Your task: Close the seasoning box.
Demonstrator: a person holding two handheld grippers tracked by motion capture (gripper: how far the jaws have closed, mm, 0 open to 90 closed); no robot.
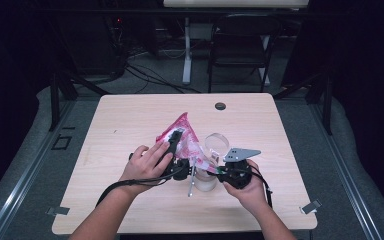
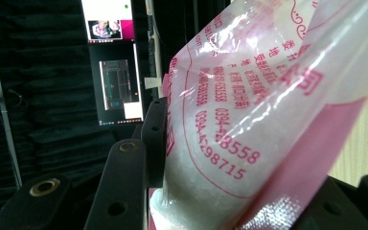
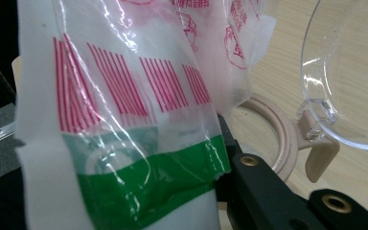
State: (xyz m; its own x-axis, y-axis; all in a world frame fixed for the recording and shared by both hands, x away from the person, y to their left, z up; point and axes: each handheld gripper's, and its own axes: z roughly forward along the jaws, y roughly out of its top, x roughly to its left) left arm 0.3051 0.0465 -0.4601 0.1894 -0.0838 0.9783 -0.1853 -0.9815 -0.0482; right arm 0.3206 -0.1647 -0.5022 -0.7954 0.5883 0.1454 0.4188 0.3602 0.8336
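While both hands rest near the table's (image 1: pixel 130 210) front edge, the left gripper (image 1: pixel 174 141) points away from the person and its jaws clamp a pink-and-white bag (image 1: pixel 182 134) that rises in a peak over the middle of the table. Seen from the left gripper view, the bag (image 2: pixel 249 120) sits between the two black jaws — clear film with pink print and a white filling pressed against the left jaw. A lit screen (image 2: pixel 112 62) hangs in the dark room behind.

The right gripper (image 1: pixel 219 171) points left toward the bag's lower end. Its jaws are closed on a strip of film (image 3: pixel 124 143) with red bars and a green band, as its own view shows; whether this strip belongs to the same bag, I cannot tell.

Between the hands stands a clear jar (image 1: pixel 205 177) with its round lid (image 1: pixel 216 144) swung open on a hinge. From the right gripper view the beige rim (image 3: pixel 273 134) and clear lid (image 3: pixel 350 72) lie just beside the film — the bag's end hangs over the rim.
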